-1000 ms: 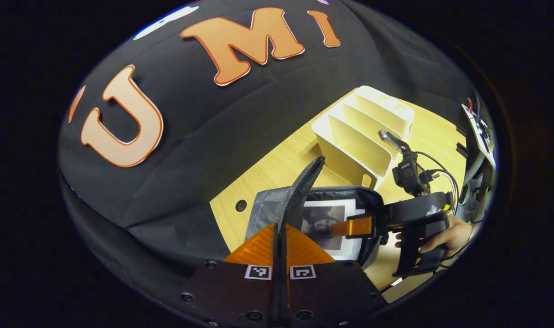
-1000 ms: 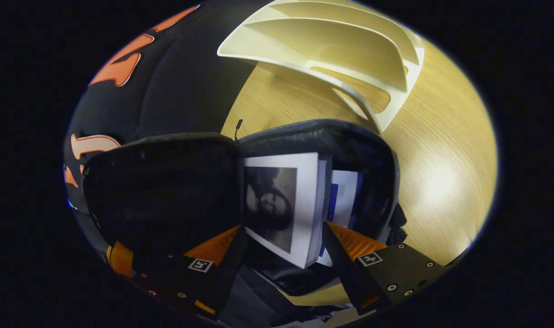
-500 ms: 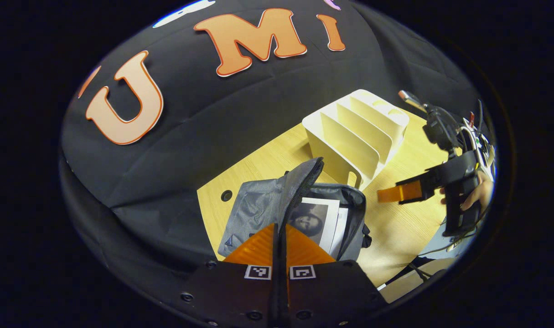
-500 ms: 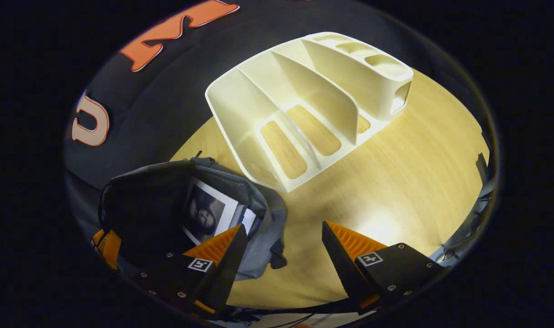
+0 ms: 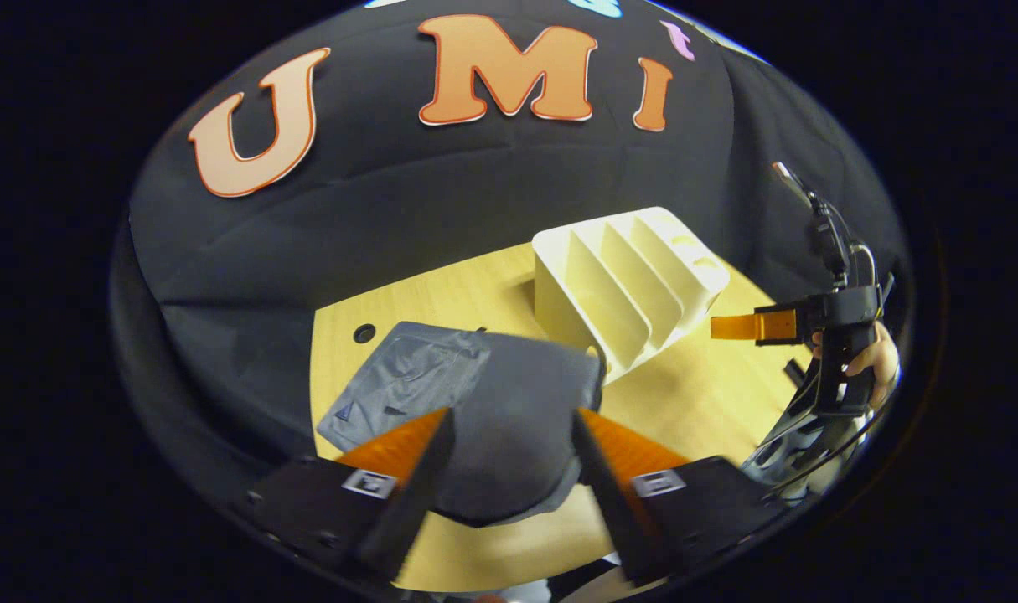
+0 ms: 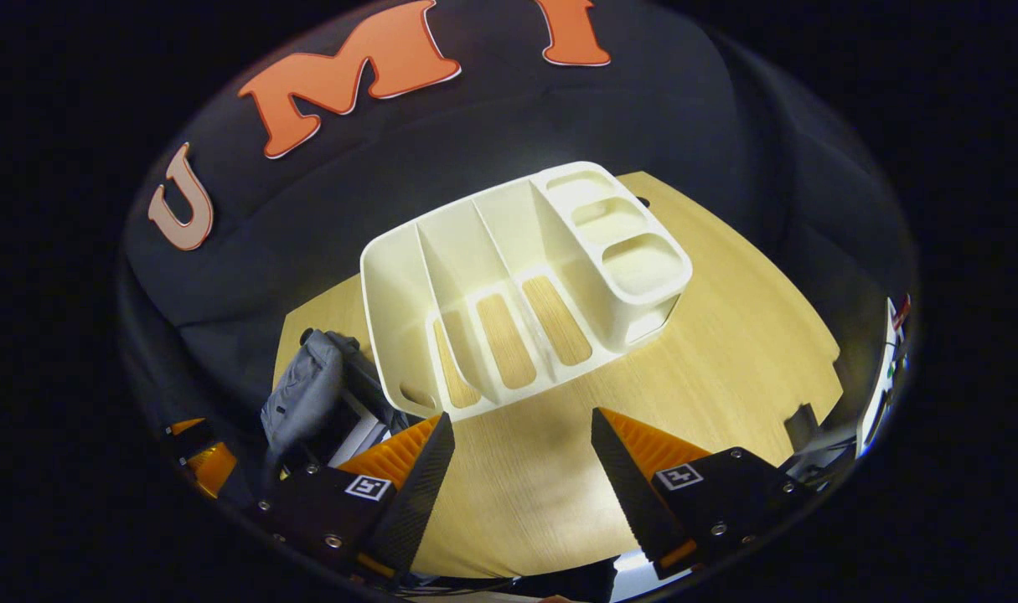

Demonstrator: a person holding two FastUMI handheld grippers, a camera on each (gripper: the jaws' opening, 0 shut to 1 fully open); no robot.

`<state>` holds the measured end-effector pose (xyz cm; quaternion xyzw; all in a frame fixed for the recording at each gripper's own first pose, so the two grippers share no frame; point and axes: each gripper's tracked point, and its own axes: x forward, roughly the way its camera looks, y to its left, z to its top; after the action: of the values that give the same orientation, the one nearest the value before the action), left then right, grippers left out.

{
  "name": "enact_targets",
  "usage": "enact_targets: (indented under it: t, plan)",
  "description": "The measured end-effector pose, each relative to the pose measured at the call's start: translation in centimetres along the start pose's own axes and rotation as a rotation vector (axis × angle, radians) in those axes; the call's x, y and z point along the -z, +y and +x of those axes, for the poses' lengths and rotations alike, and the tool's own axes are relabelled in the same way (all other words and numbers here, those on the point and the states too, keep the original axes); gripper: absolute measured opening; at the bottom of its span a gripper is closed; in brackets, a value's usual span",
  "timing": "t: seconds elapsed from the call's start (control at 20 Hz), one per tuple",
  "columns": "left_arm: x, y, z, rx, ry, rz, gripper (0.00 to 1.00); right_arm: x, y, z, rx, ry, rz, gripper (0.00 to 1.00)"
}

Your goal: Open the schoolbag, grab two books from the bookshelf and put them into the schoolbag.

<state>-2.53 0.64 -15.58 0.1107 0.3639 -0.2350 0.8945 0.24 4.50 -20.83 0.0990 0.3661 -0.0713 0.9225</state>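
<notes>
With the bookshelf [image 6: 517, 285] looking empty and white book edges peeking out of the schoolbag [image 5: 475, 402] beside it, I'd say loading's done; left gripper [image 5: 509, 456] and right gripper [image 6: 517, 452] both hang open, holding nothing, so next is just backing off

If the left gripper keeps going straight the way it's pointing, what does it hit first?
Most likely the grey schoolbag: its flap lies between the left gripper's open fingers, right ahead. The bookshelf stands farther on; depth is hard to judge.

Grey schoolbag [image 5: 509, 419], cream-white bookshelf [image 6: 517, 285], pale wood-grain table [image 6: 726, 368], black cloth wall [image 5: 441, 193]
</notes>
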Motion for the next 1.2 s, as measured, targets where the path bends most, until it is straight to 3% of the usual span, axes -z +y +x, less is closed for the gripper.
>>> enact_targets:
  t: [0.05, 0.2, 0.55, 0.7, 0.85, 1.1, 1.2]
  plan:
    - [-1.3, -0.3, 0.0, -0.019, -0.024, -0.006, 1.00, -0.9, -0.2, -0.4, -0.003, -0.022, -0.019, 0.98]
    - [-5.5, 0.5, -0.4, -0.132, -0.166, -0.003, 0.98, -4.7, 0.2, -2.3, -0.038, -0.140, -0.091, 0.98]
    - [-14.5, -1.4, -2.3, -0.208, -0.525, -0.071, 0.98, -16.8, 1.1, -12.0, -0.090, -0.622, -0.175, 0.98]
    - [-17.2, -1.4, -3.8, -0.256, -0.643, -0.094, 0.98, -19.4, 1.7, -16.0, -0.095, -0.775, -0.188, 0.97]
    - [-18.3, -1.2, -5.5, -0.301, -0.732, -0.117, 0.98, -19.5, 1.7, -16.6, -0.117, -0.826, -0.215, 0.97]
    - [-17.5, -1.7, -4.8, -0.328, -0.721, -0.155, 0.98, -18.4, 0.6, -14.9, -0.103, -0.792, -0.242, 0.97]
    - [-17.6, -1.9, -4.6, -0.335, -0.716, -0.160, 1.00, -17.5, 0.0, -14.3, -0.130, -0.769, -0.217, 0.97]
